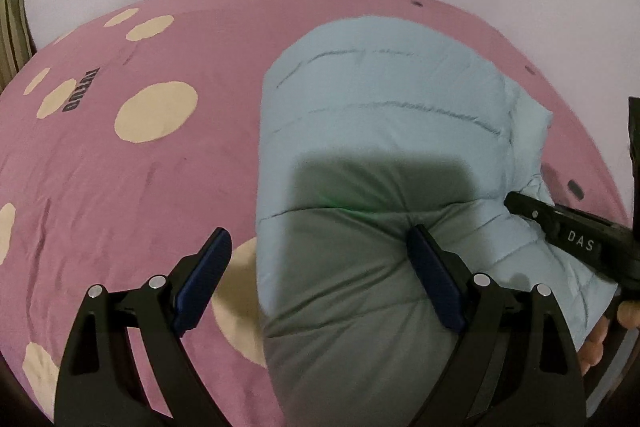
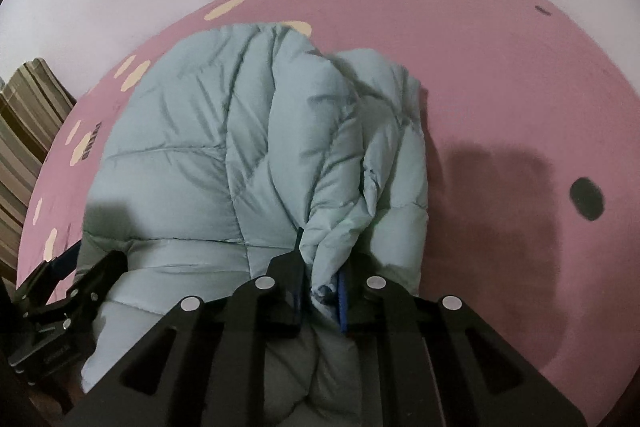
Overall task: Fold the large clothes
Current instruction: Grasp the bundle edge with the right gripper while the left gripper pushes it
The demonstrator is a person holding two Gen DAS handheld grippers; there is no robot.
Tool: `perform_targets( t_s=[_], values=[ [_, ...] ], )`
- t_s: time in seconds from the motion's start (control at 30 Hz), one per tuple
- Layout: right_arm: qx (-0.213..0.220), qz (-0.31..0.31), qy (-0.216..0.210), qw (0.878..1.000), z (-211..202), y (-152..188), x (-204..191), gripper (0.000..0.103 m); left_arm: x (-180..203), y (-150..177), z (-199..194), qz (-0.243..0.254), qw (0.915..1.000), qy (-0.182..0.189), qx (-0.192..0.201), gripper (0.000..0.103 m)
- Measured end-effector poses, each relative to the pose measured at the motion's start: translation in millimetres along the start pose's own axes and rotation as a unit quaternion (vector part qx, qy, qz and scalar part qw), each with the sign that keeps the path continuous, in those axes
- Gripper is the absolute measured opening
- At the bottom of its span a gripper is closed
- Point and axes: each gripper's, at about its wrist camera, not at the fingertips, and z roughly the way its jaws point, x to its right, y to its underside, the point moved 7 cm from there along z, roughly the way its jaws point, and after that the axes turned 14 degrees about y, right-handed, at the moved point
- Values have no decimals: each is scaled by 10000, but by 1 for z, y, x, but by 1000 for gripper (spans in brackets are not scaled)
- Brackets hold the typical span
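Puffer jacket point(image 2: 224, 155), pale blue and quilted, is lying bunched on a pink bed sheet point(image 2: 500, 67) with cream spots, and the right gripper point(image 2: 320, 287) is pinching a gathered fold of it, the jaws drawn nearly together on the fabric. Out from those jaws, the pinched ridge is running straight ahead, away from the gripper, with a loose flap or sleeve slumping just to its right. To its left, the bulk of the jacket is spreading wide.

The left gripper point(image 1: 320, 281) is standing wide apart, gripping nothing. Its right pad point(image 1: 434, 279) is sitting against or just over the near end of the padded body, I cannot tell which; the other is hanging over bare sheet beside the jacket's left edge. From it the jacket is stretching forward toward the far wall.

Judging by this, a fold is getting started: one edge is taken, the other not yet. The next move probably calls for the left gripper closing on the near hem, then both carrying it over together.

The jacket's long axis is running from the grippers toward the wall, quilting seams crossing it.
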Motion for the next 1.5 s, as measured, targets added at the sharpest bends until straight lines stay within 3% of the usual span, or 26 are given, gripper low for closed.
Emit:
perform_targets(
  t_s=[0.23, 0.37, 0.6, 0.7, 0.9, 1.03, 1.17, 1.33, 1.5],
  values=[
    [89, 98, -87, 9999, 15, 7, 3, 11, -5, 7, 26, -34, 9998, -107, -166, 92],
    [133, 112, -108, 9998, 12, 6, 2, 13, -1, 3, 22, 103, 9997, -204, -107, 92],
    [447, -26, 116, 9989, -31, 7, 4, 15, 2, 1, -10, -32, 9999, -58, 112, 91],
    [743, 105, 187, 9970, -63, 6, 10, 15, 4, -1, -34, -106, 9992, -19, 384, 91],
    [1106, -290, -167, 9933, -109, 28, -11, 15, 16, 15, -55, 15, 9984, -3, 559, 91],
    [824, -608, 77, 9947, -84, 49, -16, 15, 16, 28, -35, -35, 9996, 11, 291, 91],
    [371, -438, 16, 9984, -46, 61, -6, 14, 15, 36, -14, 48, 10000, -13, 71, 92],
    [488, -370, 36, 9981, -26, 71, -5, 14, 7, 47, 11, -188, 9997, 81, -92, 93],
    [577, -273, -72, 9979, -38, 67, -2, 14, 13, 40, -7, 53, 10000, 6, -76, 90]
  ],
)
